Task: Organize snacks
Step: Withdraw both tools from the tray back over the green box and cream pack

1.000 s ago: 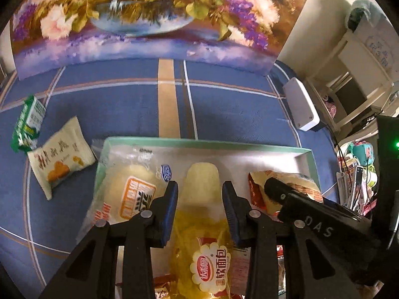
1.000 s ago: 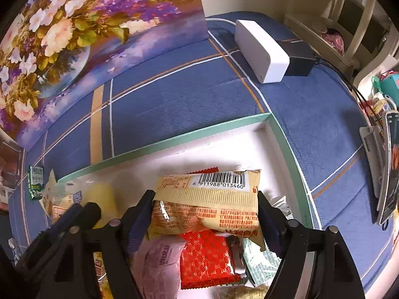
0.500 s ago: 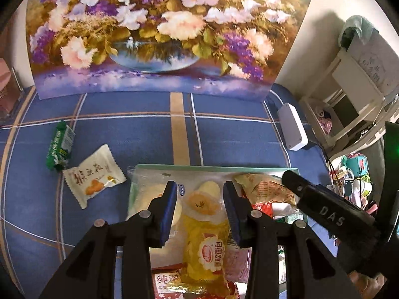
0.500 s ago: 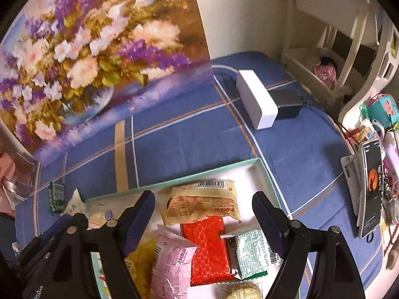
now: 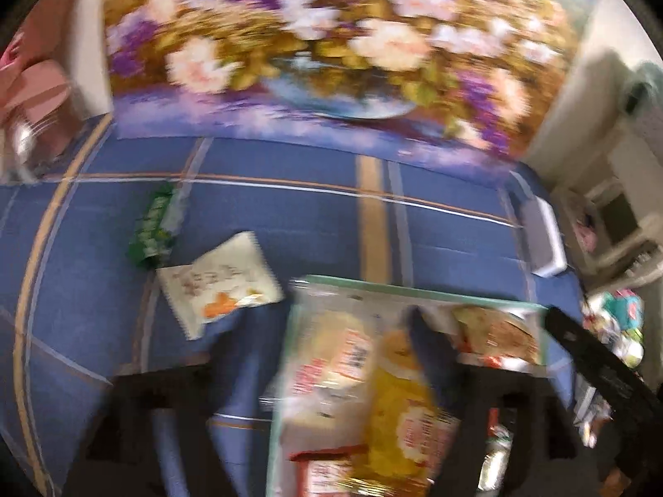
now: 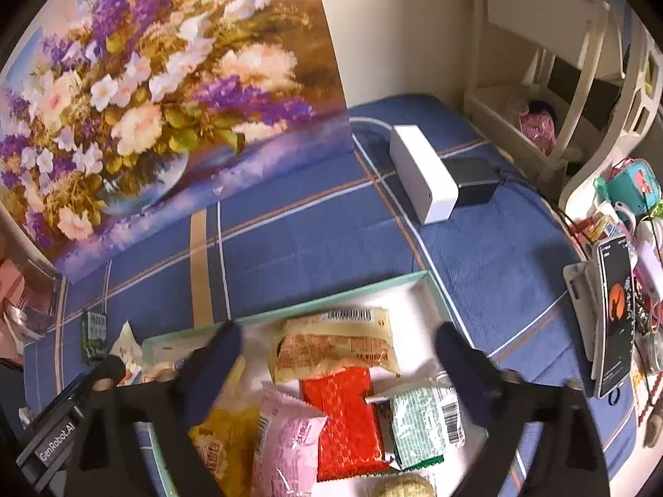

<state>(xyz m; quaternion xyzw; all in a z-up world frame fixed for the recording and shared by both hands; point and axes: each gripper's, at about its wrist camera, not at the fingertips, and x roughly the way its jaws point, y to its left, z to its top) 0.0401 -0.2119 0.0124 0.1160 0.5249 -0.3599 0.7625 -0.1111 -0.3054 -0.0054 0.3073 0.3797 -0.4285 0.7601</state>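
Two snacks lie outside your tray [image 6: 331, 304], on the blue cloth [image 6: 315, 240] to its left: a white packet [image 5: 219, 279] with an orange print, and a green packet [image 5: 153, 227] just beyond it, the two close enough that they may touch at a corner. Everything else you can see is already in the tray, so by the look of it most of the job is done and those two are what is left.

In the right view the tray holds a tan packet [image 6: 333, 341] with a barcode strip along its far edge, lying flat near the back. In front of it sits a red packet [image 6: 348, 414], overlapped on the left by a pink packet [image 6: 286, 443] and on the right by a pale green packet [image 6: 422, 422]. A yellow bread bag [image 6: 223, 451] lies at the left side of the tray, next to a clear bag [image 5: 327, 364] with orange print. The packets overlap loosely rather than sit in rows, so some tidying may remain.

Your right gripper [image 6: 337, 352] hangs over the tray with its jaws spread wide and nothing between them. Your left gripper [image 5: 319, 348] is badly blurred; its jaws look parted and empty, straddling the tray's left edge.
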